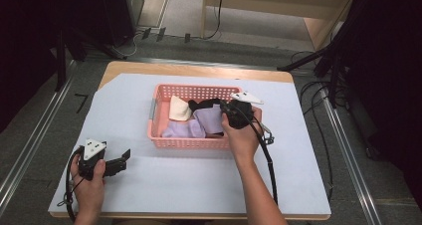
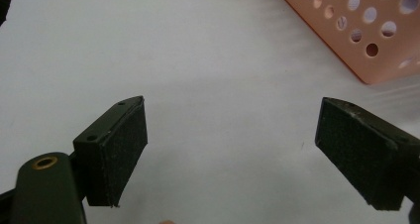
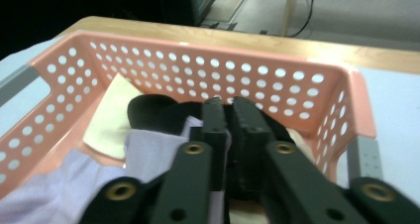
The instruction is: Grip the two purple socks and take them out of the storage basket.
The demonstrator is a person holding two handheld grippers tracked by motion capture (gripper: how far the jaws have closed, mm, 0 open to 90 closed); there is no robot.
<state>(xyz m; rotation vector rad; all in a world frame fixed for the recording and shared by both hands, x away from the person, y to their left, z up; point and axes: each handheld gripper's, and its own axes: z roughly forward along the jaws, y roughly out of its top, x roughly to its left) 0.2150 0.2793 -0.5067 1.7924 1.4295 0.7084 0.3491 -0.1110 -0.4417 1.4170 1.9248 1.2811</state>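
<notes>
Lavender sock (image 1: 209, 119) lies in a pink perforated basket (image 1: 189, 92) at the middle of a white-covered table (image 1: 199, 185), directly under the right gripper (image 1: 226, 110), which reaches into the basket from its near right corner. In the right gripper view the two black jaws stand pressed nearly together over the pale purple fabric (image 3: 148, 152), with a thin fold of the cloth seemingly caught between them; whether the grip is firm cannot be told, since the jaw tips are partly lost against a black garment (image 3: 153, 110) just beyond them. A cream cloth (image 3: 111, 115) lies ahead and to the left of the jaws, against the basket's far wall. From above, a second lavender piece (image 1: 181, 130) rests to the left of the gripper, along the basket's near wall. The person's right hand (image 1: 241, 138) wraps the tool's handle, the grey three-cornered plate (image 1: 246, 97) riding on top and the cable trailing back toward the table's near edge.

The left gripper (image 1: 117, 164) rests well apart from the basket, low on the table's near left side, held in the left hand (image 1: 89, 182). Its own view shows the jaws spread wide and holding nothing, bare white table cover between them and a corner of the pink basket (image 2: 366, 35) ahead and to the right.
</notes>
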